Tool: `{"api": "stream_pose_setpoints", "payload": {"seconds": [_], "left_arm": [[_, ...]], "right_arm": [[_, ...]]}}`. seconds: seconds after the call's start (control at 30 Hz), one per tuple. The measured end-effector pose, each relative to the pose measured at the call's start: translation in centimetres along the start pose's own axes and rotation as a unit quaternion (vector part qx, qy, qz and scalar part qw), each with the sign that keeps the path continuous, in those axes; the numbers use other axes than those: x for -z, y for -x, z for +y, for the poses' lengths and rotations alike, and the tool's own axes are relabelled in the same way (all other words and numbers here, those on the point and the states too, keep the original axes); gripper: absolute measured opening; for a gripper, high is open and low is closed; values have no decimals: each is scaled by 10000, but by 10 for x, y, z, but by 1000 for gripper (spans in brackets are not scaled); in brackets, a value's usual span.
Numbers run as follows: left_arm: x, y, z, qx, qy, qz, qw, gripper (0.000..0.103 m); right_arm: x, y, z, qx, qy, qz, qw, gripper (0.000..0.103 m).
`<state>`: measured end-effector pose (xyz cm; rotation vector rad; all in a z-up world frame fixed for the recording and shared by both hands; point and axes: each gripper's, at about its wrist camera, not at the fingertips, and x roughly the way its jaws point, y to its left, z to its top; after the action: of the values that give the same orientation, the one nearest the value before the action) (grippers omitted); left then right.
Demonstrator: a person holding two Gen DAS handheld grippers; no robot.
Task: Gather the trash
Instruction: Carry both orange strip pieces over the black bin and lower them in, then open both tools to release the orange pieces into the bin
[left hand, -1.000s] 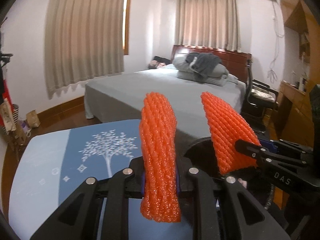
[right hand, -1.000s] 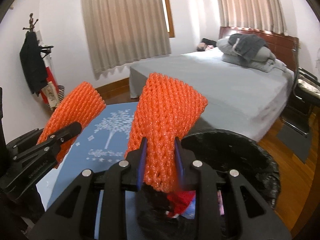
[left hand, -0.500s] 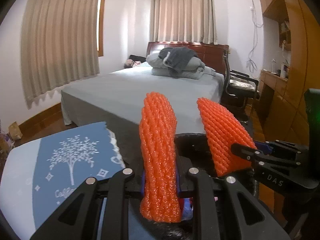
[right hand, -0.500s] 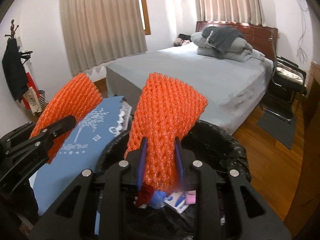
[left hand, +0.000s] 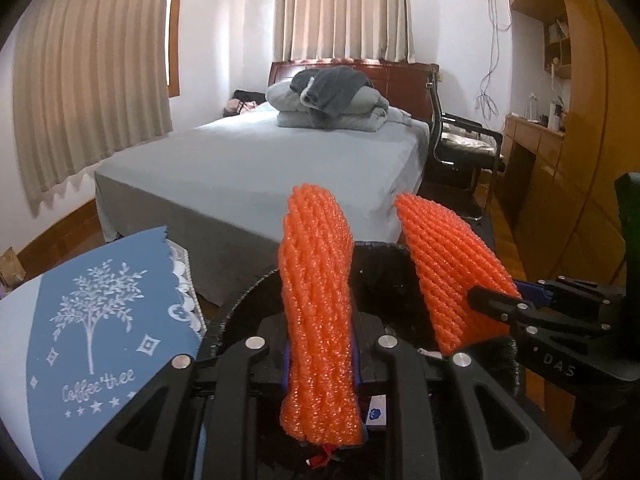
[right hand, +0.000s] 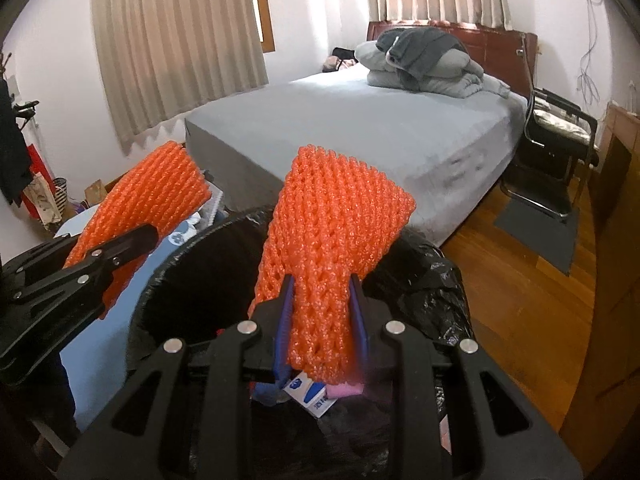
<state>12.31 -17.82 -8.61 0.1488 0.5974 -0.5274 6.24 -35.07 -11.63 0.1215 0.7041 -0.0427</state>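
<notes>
the left gripper [left hand: 320, 364] is clamped on an orange foam fruit net [left hand: 318, 312]; the right gripper [right hand: 320, 328] pinches a second orange foam net [right hand: 332, 248]. both nets stand upright, long axes pointing up and forward, directly above the black-lined trash bin [right hand: 432, 292], which lies just below.

Orange foam nets [left hand: 318, 320] show a woven mesh; the tablecloth [left hand: 92, 344] is blue with a white tree print.
</notes>
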Motion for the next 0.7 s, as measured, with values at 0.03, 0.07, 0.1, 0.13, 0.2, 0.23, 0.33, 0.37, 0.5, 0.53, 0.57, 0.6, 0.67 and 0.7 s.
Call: {"api": "stream_pose_setpoints", "payload": {"seconds": [0.03,0.07,0.1,0.13,0.2,0.23,0.33,0.37,0.5,0.53,0.57,0.6,0.67,0.7], "left_arm": [[-1,-3,-1,7,-2,19,10000,21],[-1,-7,-1,17,2,38,10000,21],[-1,-11,-1,34,3,58,10000,21],[-1,-14,-3,41,-1,77,10000,21],[-1,-22,-3,69,-11,140,9999,21],[-1,-25,-4,73,-16,165,9998,22],[0,-33,-4,106,-6,227,9997,27],[0,-35,-3,126,3,260,9996,31],[-1,-39,2,155,40,298,9994,50],[-1,-39,3,130,42,293,9995,53],[-1,-38,5,110,52,287,9995,55],[-2,-38,6,103,69,283,9995,60],[-2,-35,10,55,130,247,9996,66],[-2,-33,13,22,156,227,9996,68]], "right_arm": [[1,-4,-1,0,-4,25,10000,26],[1,-6,-2,0,-3,34,10000,26],[0,-9,-3,-1,0,55,10000,26],[0,-13,-4,-1,0,85,10000,26],[1,-20,-5,-6,-13,133,9999,27],[0,-23,-6,-10,-20,164,9999,28],[2,-30,-5,30,14,225,9997,32],[2,-33,-6,59,26,254,9997,33],[4,-40,-7,119,30,328,9994,51],[5,-40,-7,148,27,334,9993,58],[5,-40,-8,172,26,331,9993,61],[6,-40,-8,193,26,323,9993,63],[7,-36,-7,265,28,293,9992,76],[7,-34,-7,287,27,265,9992,78]]}}
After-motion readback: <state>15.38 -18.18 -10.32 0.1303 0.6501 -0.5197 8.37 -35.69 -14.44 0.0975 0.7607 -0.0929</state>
